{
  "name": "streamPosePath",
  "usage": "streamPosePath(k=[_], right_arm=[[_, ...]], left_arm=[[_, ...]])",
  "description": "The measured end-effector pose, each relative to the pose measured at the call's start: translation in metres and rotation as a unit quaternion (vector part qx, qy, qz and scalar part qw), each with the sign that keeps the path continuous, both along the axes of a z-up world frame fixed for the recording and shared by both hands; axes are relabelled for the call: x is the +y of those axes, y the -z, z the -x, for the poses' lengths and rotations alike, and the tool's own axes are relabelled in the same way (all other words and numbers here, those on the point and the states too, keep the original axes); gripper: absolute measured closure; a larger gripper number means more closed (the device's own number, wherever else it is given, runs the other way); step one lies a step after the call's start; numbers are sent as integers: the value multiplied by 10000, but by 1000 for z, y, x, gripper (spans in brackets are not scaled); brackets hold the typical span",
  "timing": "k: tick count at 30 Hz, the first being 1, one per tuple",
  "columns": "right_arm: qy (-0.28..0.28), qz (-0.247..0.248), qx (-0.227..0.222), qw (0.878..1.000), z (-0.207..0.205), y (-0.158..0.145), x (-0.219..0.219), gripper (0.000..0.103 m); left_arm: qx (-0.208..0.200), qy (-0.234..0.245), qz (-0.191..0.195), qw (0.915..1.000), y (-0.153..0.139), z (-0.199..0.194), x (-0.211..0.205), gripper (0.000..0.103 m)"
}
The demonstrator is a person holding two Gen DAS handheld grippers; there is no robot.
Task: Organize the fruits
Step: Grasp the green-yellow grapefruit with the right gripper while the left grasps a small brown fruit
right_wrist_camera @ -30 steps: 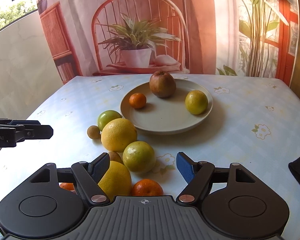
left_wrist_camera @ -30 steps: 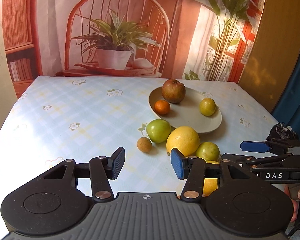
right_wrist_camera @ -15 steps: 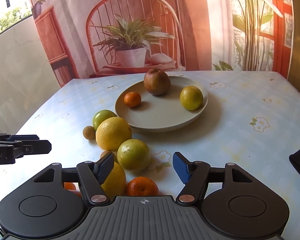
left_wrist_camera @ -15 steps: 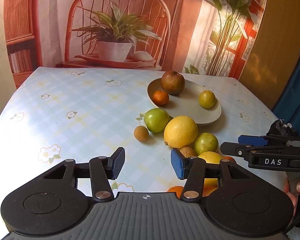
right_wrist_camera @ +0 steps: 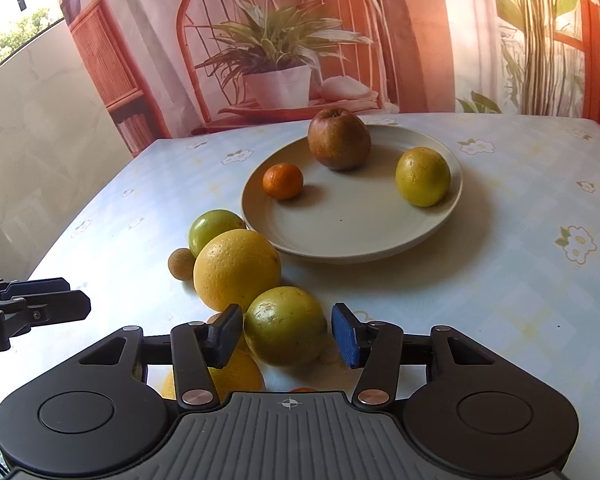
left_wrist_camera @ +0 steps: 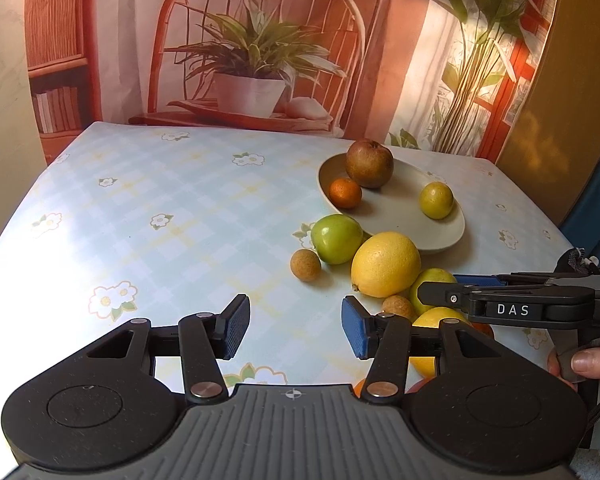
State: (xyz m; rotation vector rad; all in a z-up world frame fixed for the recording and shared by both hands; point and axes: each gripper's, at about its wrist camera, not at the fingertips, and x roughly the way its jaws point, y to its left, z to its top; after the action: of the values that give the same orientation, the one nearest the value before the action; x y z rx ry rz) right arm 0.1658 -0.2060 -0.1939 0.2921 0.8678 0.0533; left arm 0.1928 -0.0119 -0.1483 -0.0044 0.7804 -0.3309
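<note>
A pale plate (right_wrist_camera: 380, 236) holds a brown apple (right_wrist_camera: 339, 139), a small orange (right_wrist_camera: 283, 181) and a yellow-green citrus (right_wrist_camera: 422, 176). Loose fruit lies in front of it: a green apple (right_wrist_camera: 214, 229), a large yellow citrus (right_wrist_camera: 237, 269), a small tan fruit (right_wrist_camera: 181, 264) and a green-yellow citrus (right_wrist_camera: 285, 325). My right gripper (right_wrist_camera: 287, 336) is open, its pads on either side of the green-yellow citrus, apart from it. My left gripper (left_wrist_camera: 296, 328) is open and empty over bare tablecloth, left of the fruit pile (left_wrist_camera: 386, 264).
The table (left_wrist_camera: 160, 208) has a light blue flowered cloth. A printed backdrop of a chair and plants (left_wrist_camera: 252, 60) stands behind its far edge. More yellow and orange fruit lies partly hidden under the right gripper (right_wrist_camera: 236, 376). A dark object (left_wrist_camera: 578, 258) sits at the table's right edge.
The right gripper has moved forward and down, so the green-yellow citrus now sits between its open pads. The left gripper has drawn back a little and stays open.
</note>
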Motion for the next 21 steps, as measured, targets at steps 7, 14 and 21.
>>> streamPosePath(k=[7,14,21], right_arm=[[161,-314,2,9994,2,7,-6,58],[274,-497,-98,9983,6,10,-10,59],[473,-480,-305,9973,19,6,-17,59]], left_arm=[[127,-184,102,9997,4,-2,3,50],[161,-262,53,9995,6,-1,3,50],[149,-219,24,9996,8,-8,-2,50]])
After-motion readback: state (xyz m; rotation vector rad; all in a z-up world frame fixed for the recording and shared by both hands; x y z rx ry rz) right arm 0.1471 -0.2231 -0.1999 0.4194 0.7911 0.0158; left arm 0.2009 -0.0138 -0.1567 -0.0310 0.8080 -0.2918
